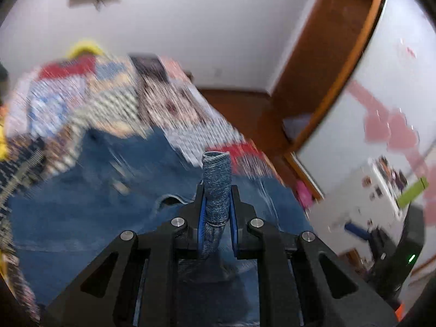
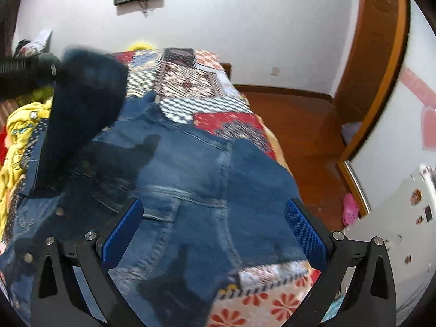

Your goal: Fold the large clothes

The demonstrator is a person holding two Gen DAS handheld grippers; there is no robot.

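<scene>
A blue denim jacket [image 2: 190, 179] lies spread on the patchwork bed cover [image 2: 190, 81]. My left gripper [image 1: 217, 190] is shut on a fold of the jacket's denim [image 1: 217, 179], which sticks up between the blue pads. In the right wrist view the left gripper [image 2: 24, 73] shows at the upper left, lifting a dark part of the jacket [image 2: 87, 95] above the bed. My right gripper [image 2: 214, 218] is open and empty, its blue pads [image 2: 122, 234] spread wide just above the jacket's near part.
A yellow blanket [image 2: 16, 141] lies at the bed's left side. Wooden floor [image 2: 299, 125] and a wooden door frame [image 2: 381, 68] are to the right. A pink slipper [image 2: 350, 209] lies on the floor. A white cabinet [image 2: 395, 218] stands at the right.
</scene>
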